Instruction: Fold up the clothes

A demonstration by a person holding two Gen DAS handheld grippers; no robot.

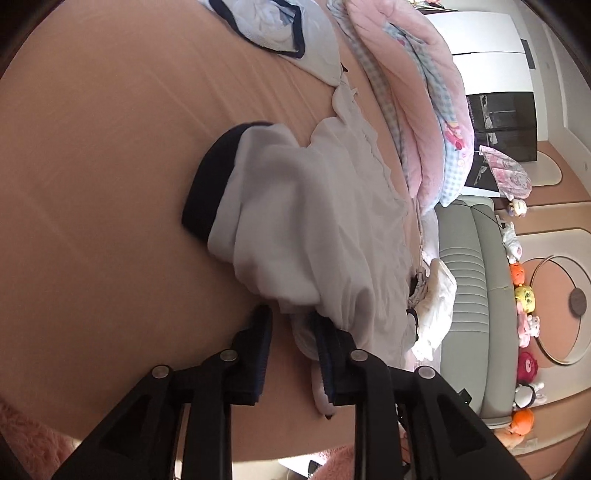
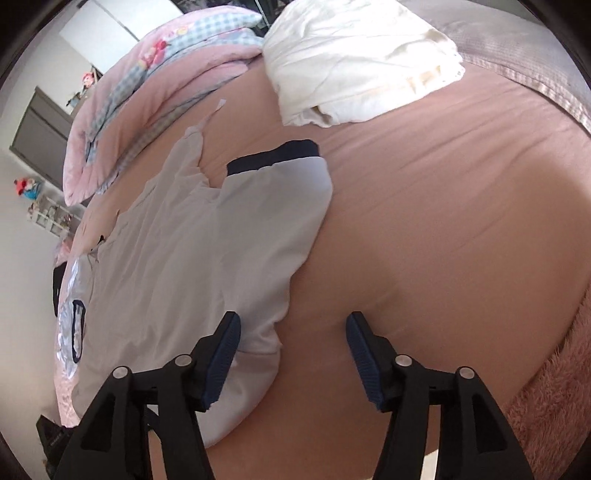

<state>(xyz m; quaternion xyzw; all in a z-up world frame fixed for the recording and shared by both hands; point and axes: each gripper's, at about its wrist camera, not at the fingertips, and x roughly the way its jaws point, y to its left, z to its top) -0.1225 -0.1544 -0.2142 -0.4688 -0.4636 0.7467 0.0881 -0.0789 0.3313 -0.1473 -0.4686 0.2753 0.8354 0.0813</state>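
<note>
Pink sheet covers the bed [image 2: 461, 206], and I take everything from the pale grey top [image 2: 192, 236] spread on it. In my right wrist view that garment lies flat, its long axis running away from the tool toward the pink checked quilt [image 2: 147, 85] heaped past its far end. Its navy-cuffed sleeve [image 2: 284, 173] is laid out to the right of the body, pointing at the cream garment [image 2: 354, 55] that sits well apart on the sheet beyond it.

In my left wrist view the same top looks bunched, with the cuffed sleeve [image 1: 210, 192] humped up on the side away from the quilt, and a second light garment with dark trim [image 1: 266, 26] lies further along the bed.

My right tool [image 2: 293, 332] stands wide apart, holding nothing: one pad is over the near hem of the top, the other over bare sheet just off its right edge, so that edge runs between them. My left tool [image 1: 291, 332] has its pads moderately apart, with a fold of the top's near end draped against the right one; I cannot tell whether cloth is truly pinched.

I judge the right tool nearer the free right edge and sleeve, and a fold there would carry cloth across the long axis, toward the quilt side. How far the folding stands, I cannot settle.
</note>
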